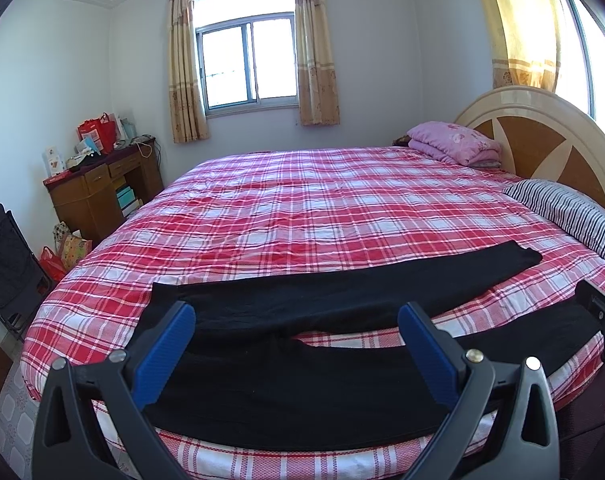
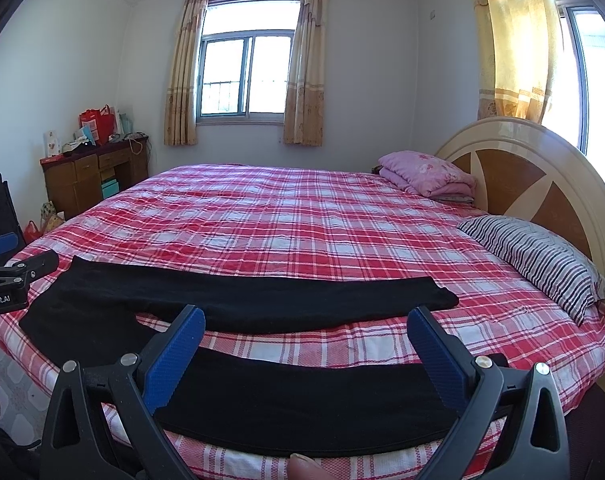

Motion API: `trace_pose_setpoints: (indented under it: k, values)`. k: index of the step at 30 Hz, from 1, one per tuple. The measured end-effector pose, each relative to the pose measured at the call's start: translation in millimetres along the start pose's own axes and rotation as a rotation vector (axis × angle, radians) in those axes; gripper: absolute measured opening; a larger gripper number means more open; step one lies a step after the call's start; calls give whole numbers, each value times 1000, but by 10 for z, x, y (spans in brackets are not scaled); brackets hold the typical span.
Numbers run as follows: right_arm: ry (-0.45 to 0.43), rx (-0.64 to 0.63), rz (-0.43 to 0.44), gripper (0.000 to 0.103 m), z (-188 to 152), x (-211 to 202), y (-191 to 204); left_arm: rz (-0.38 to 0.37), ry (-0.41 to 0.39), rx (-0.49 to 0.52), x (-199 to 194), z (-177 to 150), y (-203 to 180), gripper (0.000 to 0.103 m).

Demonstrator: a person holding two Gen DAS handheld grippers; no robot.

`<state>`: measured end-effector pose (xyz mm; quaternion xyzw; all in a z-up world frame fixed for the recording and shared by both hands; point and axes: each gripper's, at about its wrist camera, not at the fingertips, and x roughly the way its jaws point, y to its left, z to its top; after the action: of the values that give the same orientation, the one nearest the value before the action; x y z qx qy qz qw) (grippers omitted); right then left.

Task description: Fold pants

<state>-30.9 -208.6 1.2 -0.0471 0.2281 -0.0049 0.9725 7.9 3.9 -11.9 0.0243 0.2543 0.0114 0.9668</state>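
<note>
Black pants (image 1: 302, 392) lie flat along the near edge of the bed, waist to the left, two legs spread apart to the right. The far leg (image 1: 422, 276) angles away; the near leg (image 2: 302, 400) runs along the bed edge. My left gripper (image 1: 296, 316) is open and empty, hovering above the crotch and waist part. My right gripper (image 2: 306, 320) is open and empty above the near leg. The right gripper shows at the right edge of the left wrist view (image 1: 602, 308); the left gripper shows at the left edge of the right wrist view (image 2: 18, 272).
The bed (image 1: 322, 208) has a red plaid sheet. A striped pillow (image 1: 570, 212) and a folded pink blanket (image 1: 454, 142) lie by the headboard (image 1: 550, 140) on the right. A wooden desk (image 1: 98, 192) with bags stands at the far left. A black folding chair (image 1: 6, 264) is at left.
</note>
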Motion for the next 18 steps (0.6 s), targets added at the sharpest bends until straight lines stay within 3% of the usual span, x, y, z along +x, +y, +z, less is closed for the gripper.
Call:
trace_pose_setpoints:
  k: [11, 14, 18]
  values:
    - [50, -34, 35, 102, -151, 262, 88, 18, 50, 24, 387, -87, 63, 103]
    - [54, -62, 43, 102, -198, 373, 86, 97, 65, 34, 714, -79, 301, 103]
    - [98, -53, 81, 102, -285, 571, 30, 191, 125, -10, 1208, -62, 908, 103]
